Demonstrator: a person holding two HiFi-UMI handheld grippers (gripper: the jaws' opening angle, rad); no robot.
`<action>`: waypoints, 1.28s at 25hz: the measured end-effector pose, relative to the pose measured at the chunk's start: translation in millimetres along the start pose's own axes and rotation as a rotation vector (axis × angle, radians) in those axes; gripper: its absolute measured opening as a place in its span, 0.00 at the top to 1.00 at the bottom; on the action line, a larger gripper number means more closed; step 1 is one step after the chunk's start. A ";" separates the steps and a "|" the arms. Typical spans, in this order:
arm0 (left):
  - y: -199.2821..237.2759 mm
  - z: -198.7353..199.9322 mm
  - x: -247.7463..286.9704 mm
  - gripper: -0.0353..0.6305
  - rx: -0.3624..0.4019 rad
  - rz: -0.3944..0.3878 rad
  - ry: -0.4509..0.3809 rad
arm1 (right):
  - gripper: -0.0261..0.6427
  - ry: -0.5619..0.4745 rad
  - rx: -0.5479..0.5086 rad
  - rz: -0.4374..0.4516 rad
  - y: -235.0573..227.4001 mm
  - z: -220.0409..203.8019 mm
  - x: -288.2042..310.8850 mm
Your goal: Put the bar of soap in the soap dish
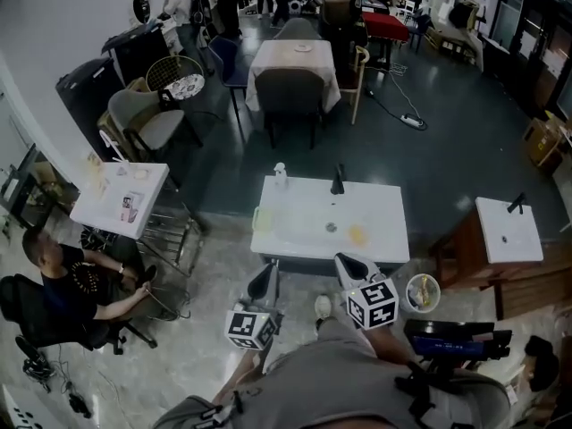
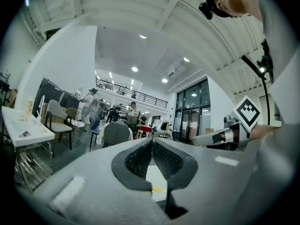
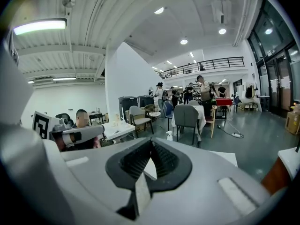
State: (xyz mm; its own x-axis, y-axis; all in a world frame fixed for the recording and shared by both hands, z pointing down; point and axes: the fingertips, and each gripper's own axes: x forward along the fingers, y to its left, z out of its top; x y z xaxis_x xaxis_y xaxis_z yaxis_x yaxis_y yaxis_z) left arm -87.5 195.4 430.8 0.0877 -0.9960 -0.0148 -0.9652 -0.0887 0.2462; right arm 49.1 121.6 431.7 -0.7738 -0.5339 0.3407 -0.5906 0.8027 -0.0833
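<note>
Soap bar [image 1: 357, 234] sitting on white counter [image 1: 295, 206], front right part, nothing touching it. Left gripper [image 1: 271, 267] and right gripper [image 1: 342, 260] both hanging just short of counter edge, jaws clenched tight, gripping nothing. Faucet [image 1: 338, 181] standing at back.

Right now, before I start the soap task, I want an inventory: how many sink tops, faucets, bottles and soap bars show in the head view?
white sink tops: 2
black faucets: 2
bottle: 1
yellowish bar of soap: 1
Total: 6
</note>
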 end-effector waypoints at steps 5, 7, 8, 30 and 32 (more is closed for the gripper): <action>19.5 0.6 29.1 0.96 0.007 0.042 0.002 | 0.96 -0.031 0.017 -0.017 -39.3 17.8 37.3; 30.4 0.6 44.3 0.96 0.016 0.052 0.003 | 0.96 -0.043 0.020 -0.018 -54.2 28.1 54.6; 36.0 2.9 52.8 0.96 0.020 0.057 -0.001 | 0.96 -0.049 0.017 -0.015 -61.0 35.1 63.1; 38.5 -6.9 268.6 0.95 -0.045 -0.005 0.006 | 0.96 -0.049 0.050 -0.060 -248.4 71.6 151.5; 41.2 -14.6 283.7 0.95 -0.028 -0.040 0.033 | 0.96 -0.052 0.063 -0.079 -259.8 70.2 158.5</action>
State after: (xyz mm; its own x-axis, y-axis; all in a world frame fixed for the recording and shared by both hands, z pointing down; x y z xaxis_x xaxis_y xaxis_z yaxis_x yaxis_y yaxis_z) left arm -98.8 -90.8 450.9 0.1346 -0.9909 0.0066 -0.9535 -0.1277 0.2730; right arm 63.8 -190.2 441.6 -0.7342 -0.6090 0.3001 -0.6620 0.7402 -0.1175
